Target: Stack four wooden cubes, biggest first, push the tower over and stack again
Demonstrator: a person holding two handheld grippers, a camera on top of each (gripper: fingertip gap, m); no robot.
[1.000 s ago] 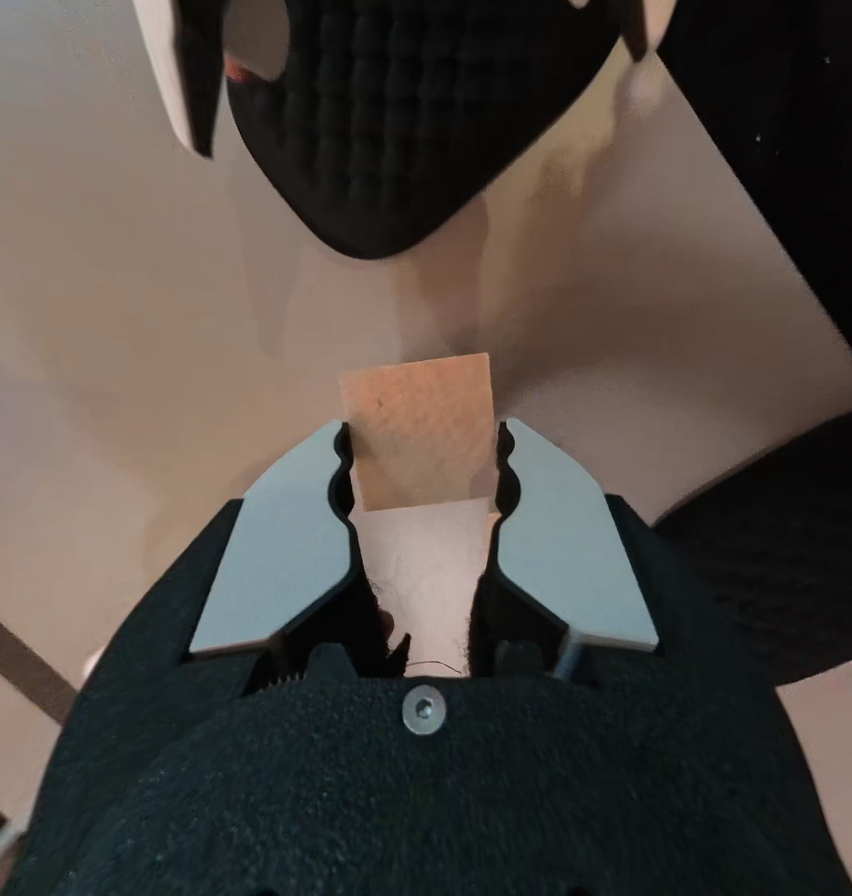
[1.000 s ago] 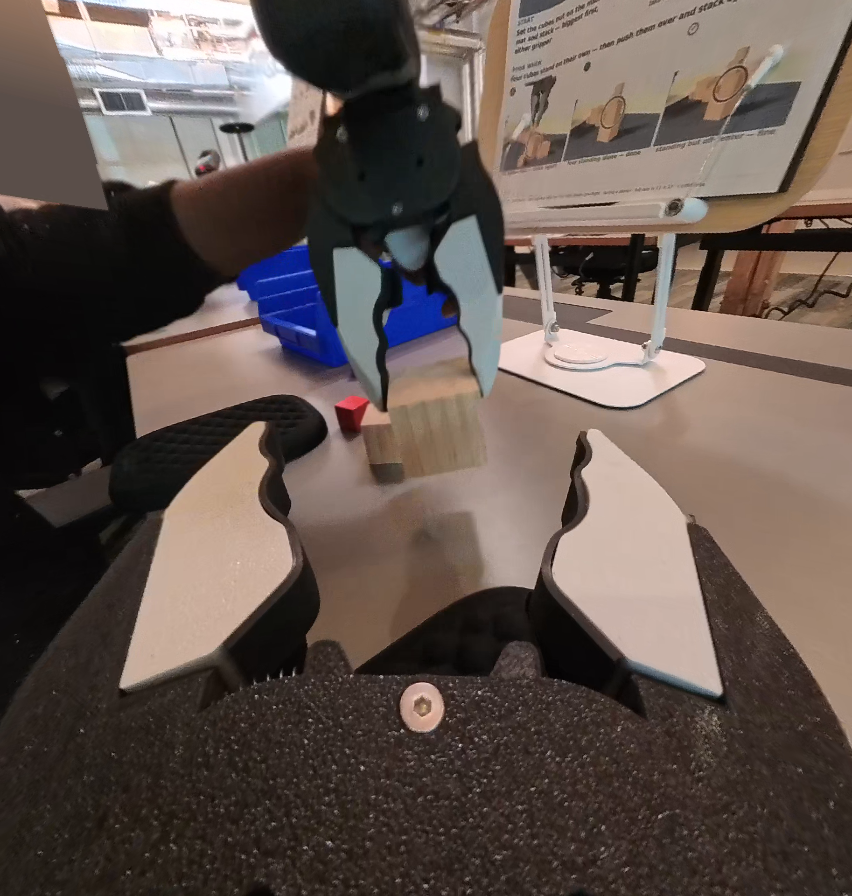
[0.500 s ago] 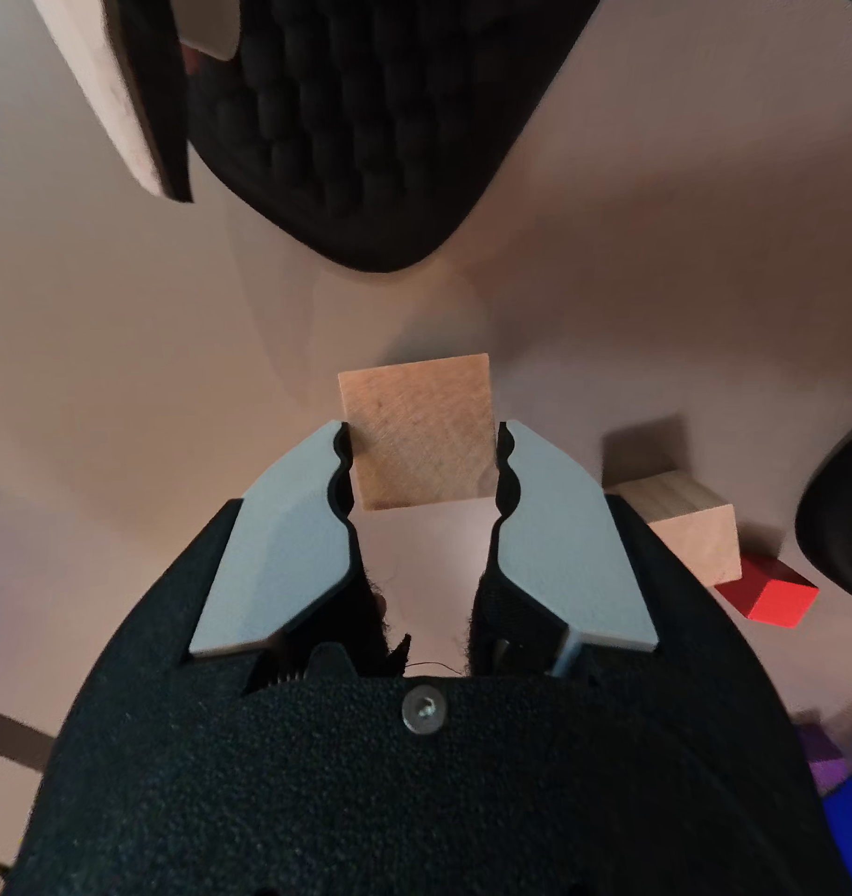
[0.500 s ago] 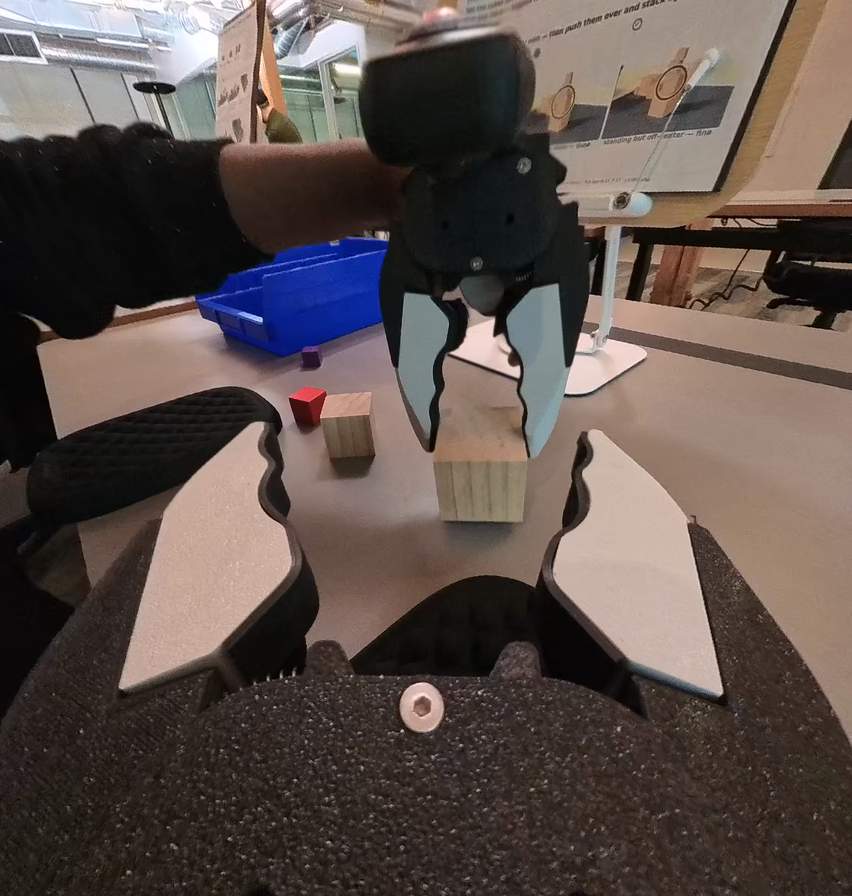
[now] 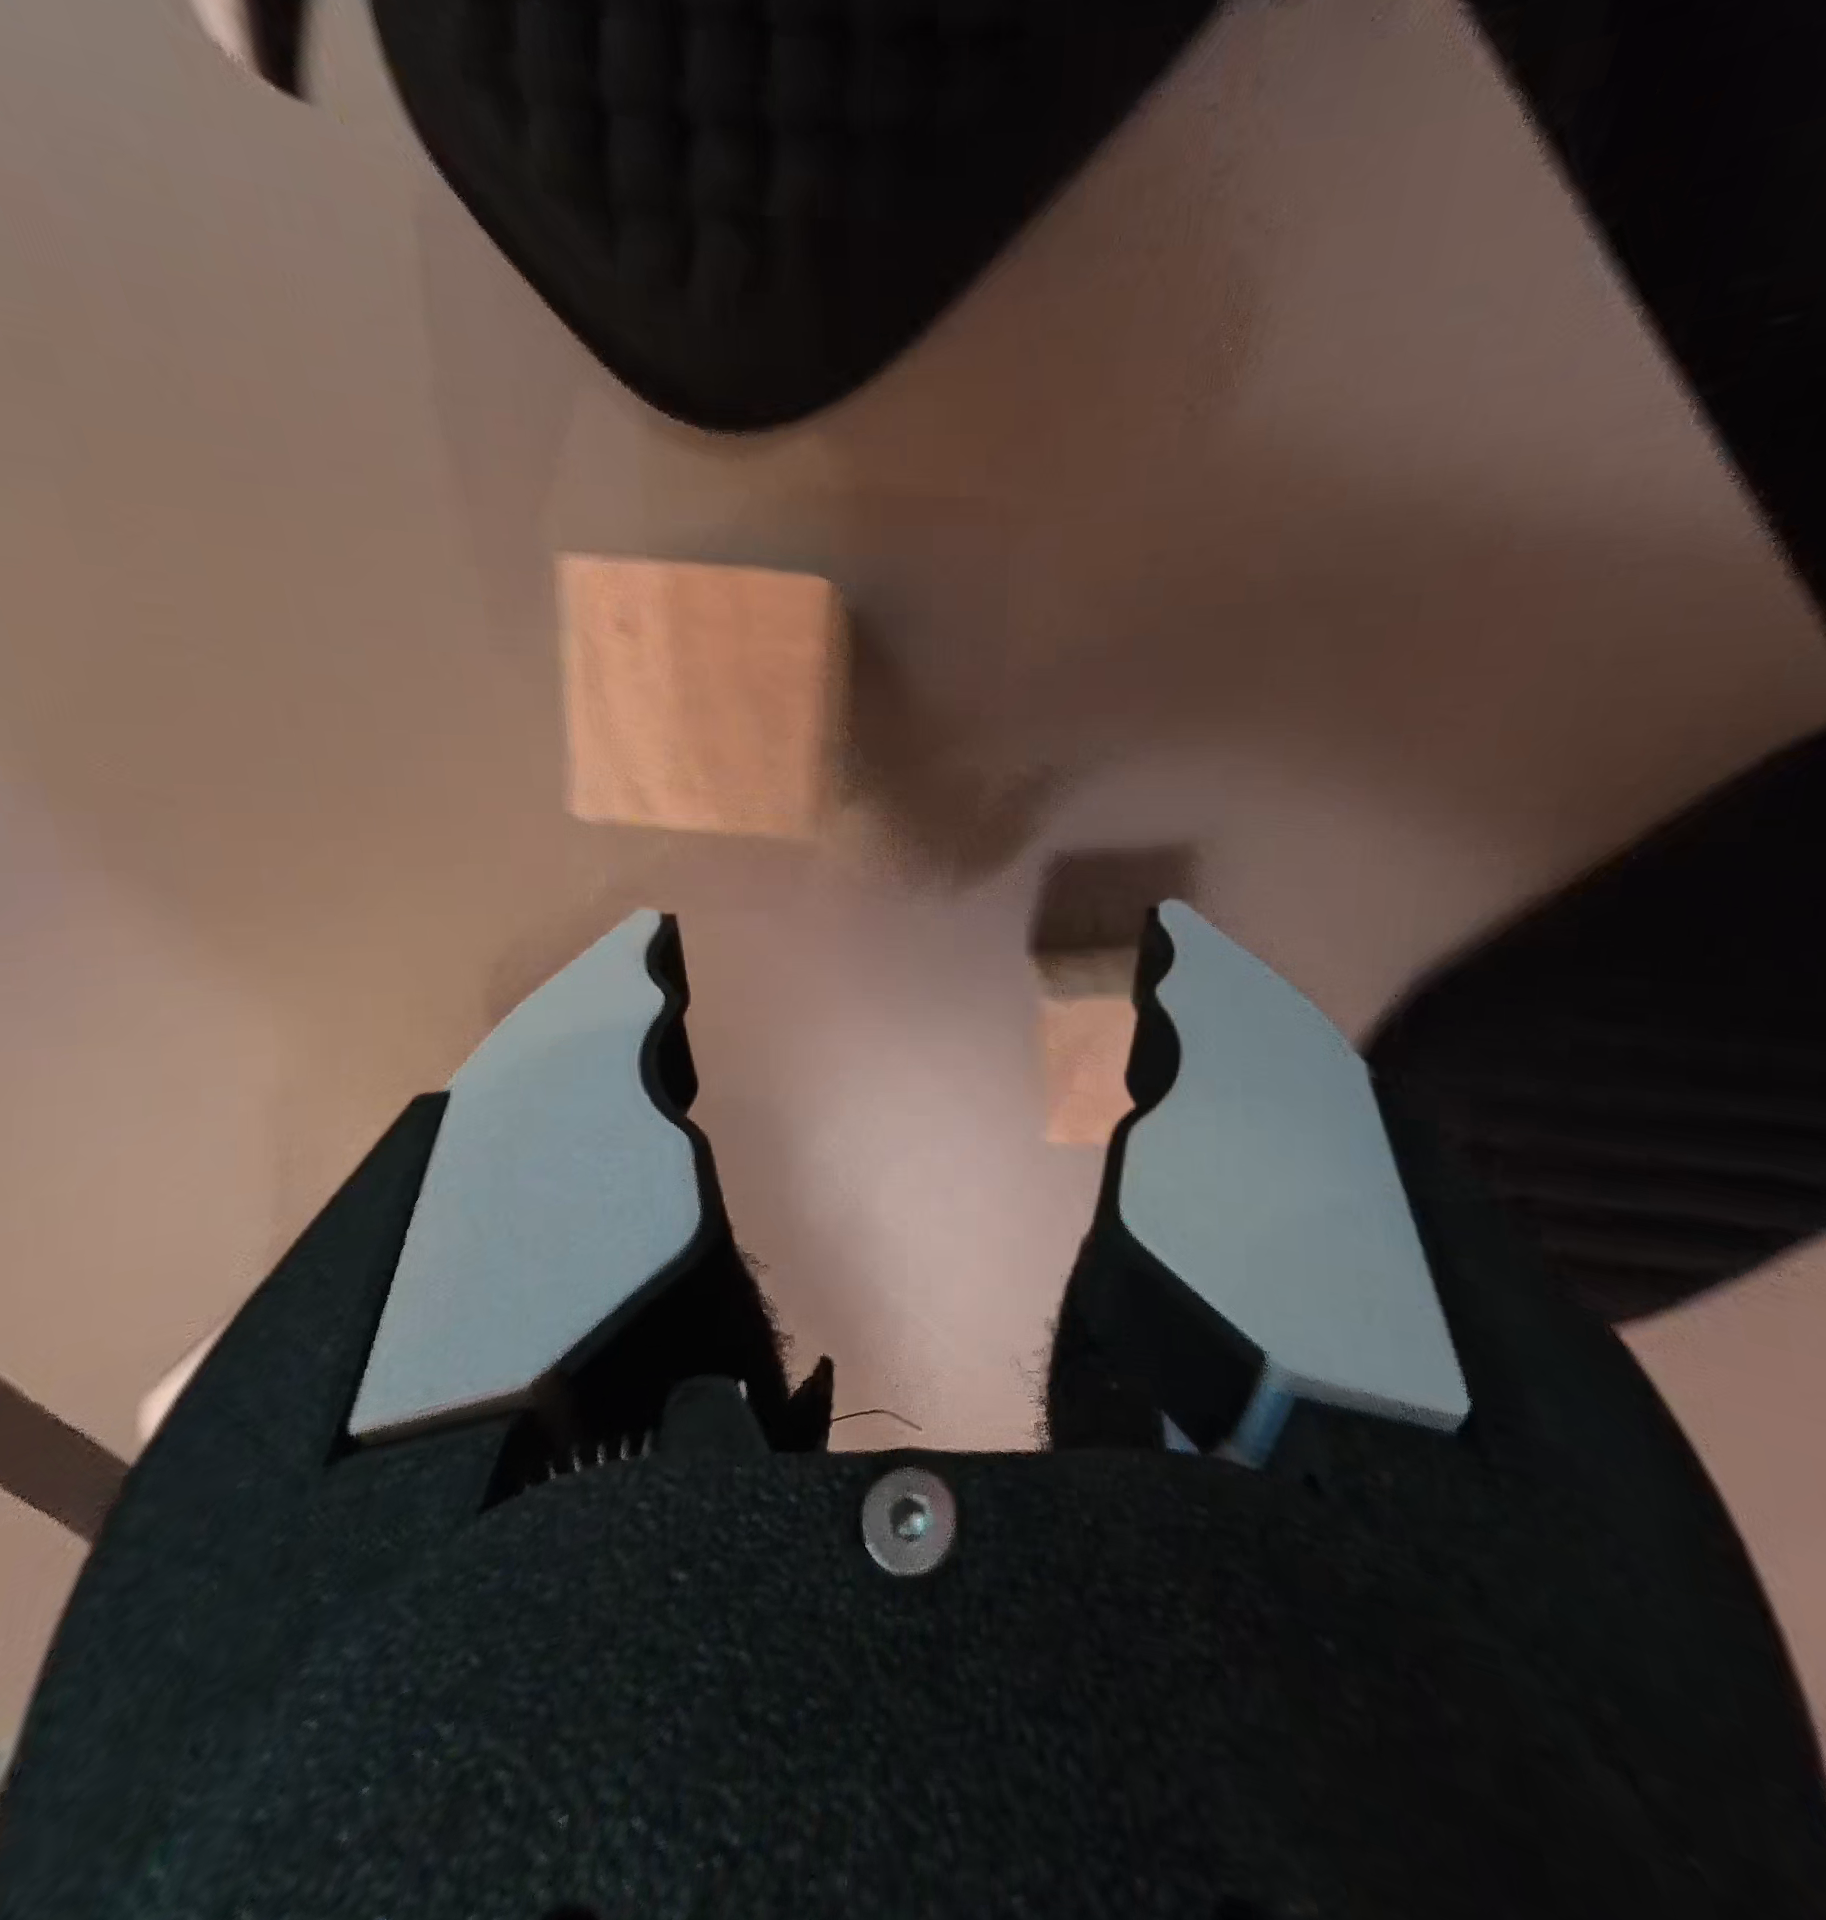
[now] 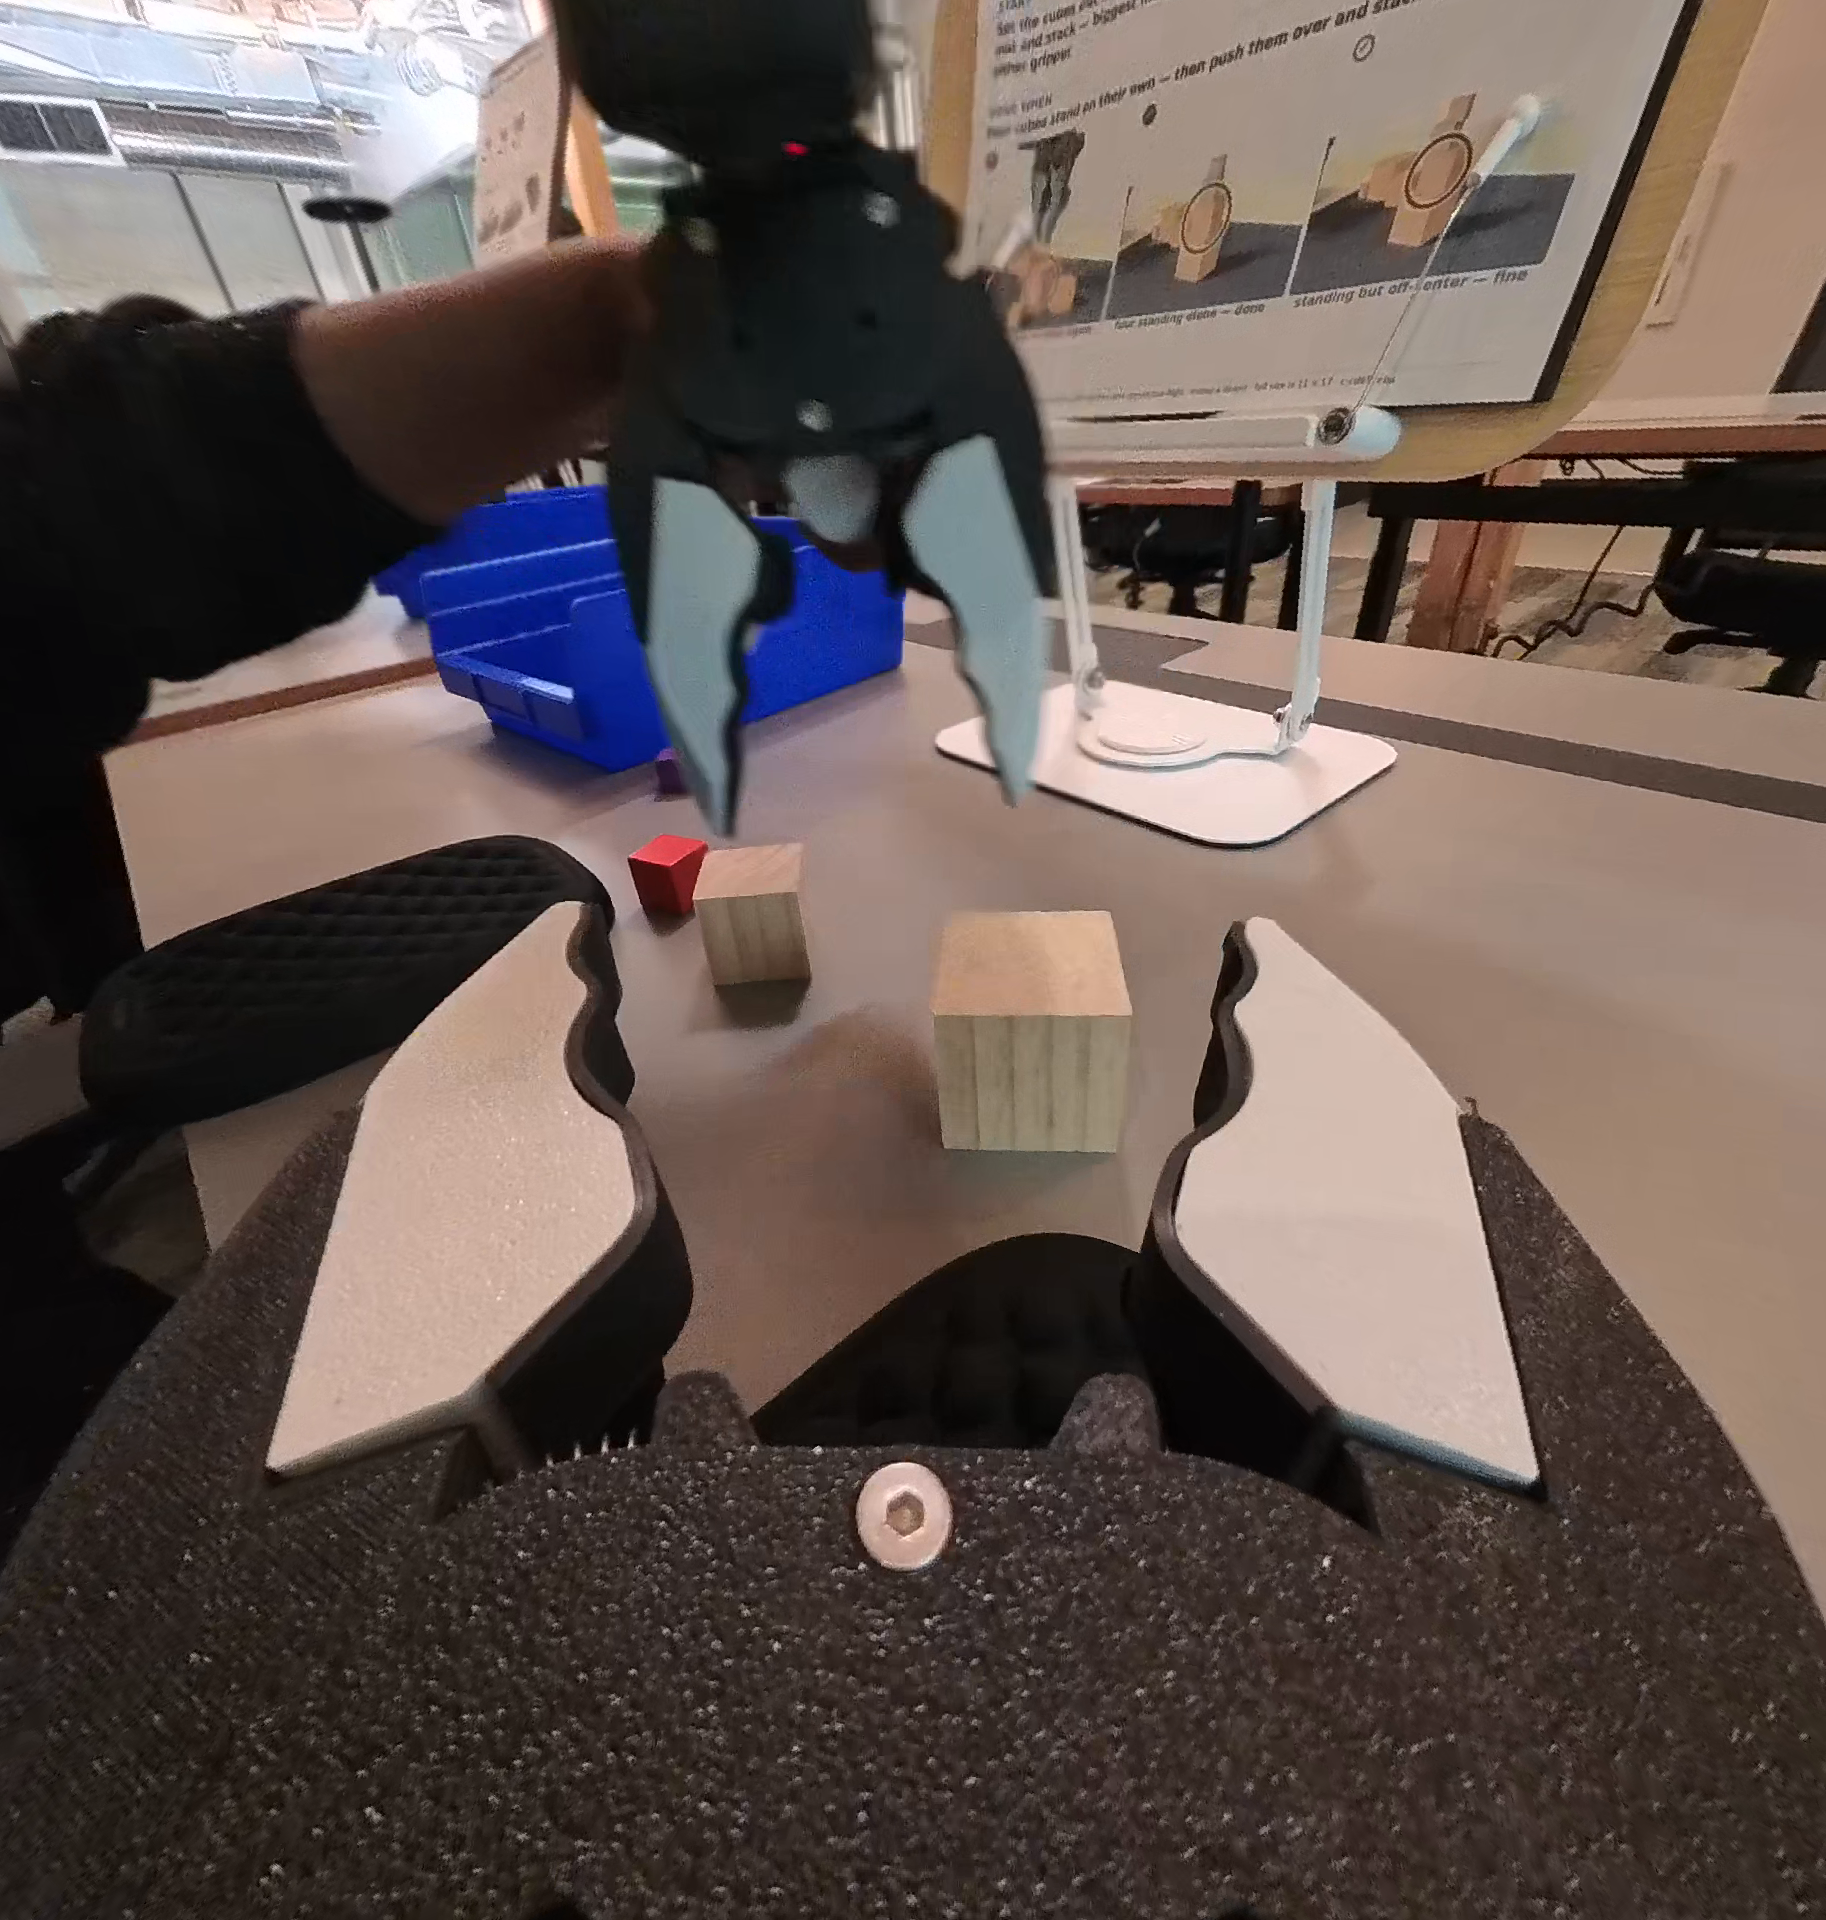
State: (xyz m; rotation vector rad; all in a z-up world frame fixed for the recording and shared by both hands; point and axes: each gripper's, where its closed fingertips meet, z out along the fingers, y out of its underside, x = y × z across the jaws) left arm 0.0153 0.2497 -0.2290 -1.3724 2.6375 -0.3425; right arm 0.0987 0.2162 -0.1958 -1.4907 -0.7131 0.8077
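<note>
The biggest wooden cube (image 6: 1031, 1029) stands alone on the grey table (image 6: 1511, 987); in the left wrist view it (image 5: 699, 696) lies below and ahead of my fingertips. My left gripper (image 5: 909, 935) is open and empty, raised above the table; it also shows in the right wrist view (image 6: 857, 800), hanging over the cubes. A smaller wooden cube (image 6: 753, 912) sits left of the big one, partly behind my left gripper's right finger (image 5: 1080, 1060). A small red cube (image 6: 667, 871) touches it. My right gripper (image 6: 914, 945) is open and empty, low, just short of the big cube.
A blue bin (image 6: 618, 644) stands at the back left, a small purple cube (image 6: 668, 774) before it. A white stand (image 6: 1179, 748) holding an instruction board (image 6: 1304, 187) is at the back right. A black padded armrest (image 6: 337, 956) lies at left. A person's sleeved arm (image 6: 213, 468) holds the left gripper. There is about 11 cm between the tips of the two grippers.
My left gripper set the big cube on the table, opened and rose off it toward the smaller cube. The cube stays standing. My right gripper stayed open.
</note>
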